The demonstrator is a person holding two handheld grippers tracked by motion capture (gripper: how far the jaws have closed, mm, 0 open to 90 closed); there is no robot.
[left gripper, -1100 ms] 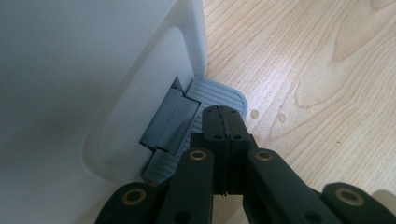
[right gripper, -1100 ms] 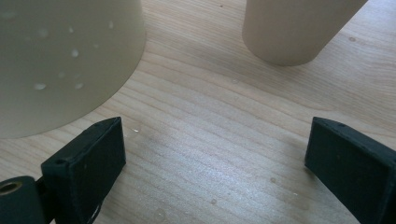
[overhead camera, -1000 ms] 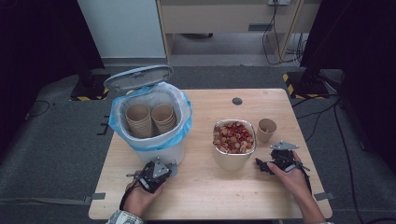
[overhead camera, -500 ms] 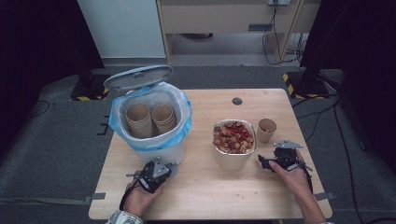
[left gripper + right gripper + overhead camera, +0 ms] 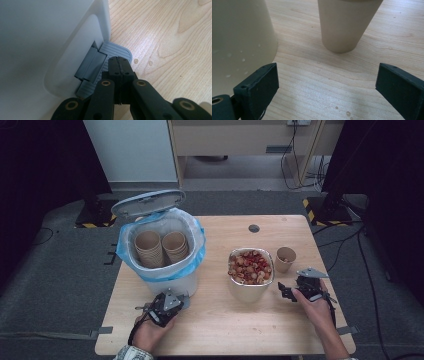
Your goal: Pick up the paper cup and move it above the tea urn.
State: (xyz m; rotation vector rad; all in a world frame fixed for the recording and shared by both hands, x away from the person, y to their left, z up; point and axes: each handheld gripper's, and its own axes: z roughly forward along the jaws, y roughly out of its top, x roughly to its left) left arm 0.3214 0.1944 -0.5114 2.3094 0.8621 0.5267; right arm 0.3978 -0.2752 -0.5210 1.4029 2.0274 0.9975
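A small tan paper cup (image 5: 285, 258) stands upright on the desk (image 5: 220, 335), just right of the snack-filled bowl (image 5: 250, 268). Since a second ago the right gripper (image 5: 283, 291) has edged toward it, fingers wide apart and empty. The left gripper (image 5: 119, 65), fingers together, presses the grey pedal (image 5: 113, 50) of the white bin (image 5: 163, 251), lid raised.

Right gripper (image 5: 327, 82) spread wide over bare table (image 5: 317, 95), paper cup (image 5: 344, 22) ahead with open wood before it, bowl (image 5: 239, 37) wall close at one jaw — left gripper (image 5: 119, 67) hemmed by bin (image 5: 45, 37) wall, pedal (image 5: 110, 53) underneath, free wood alongside
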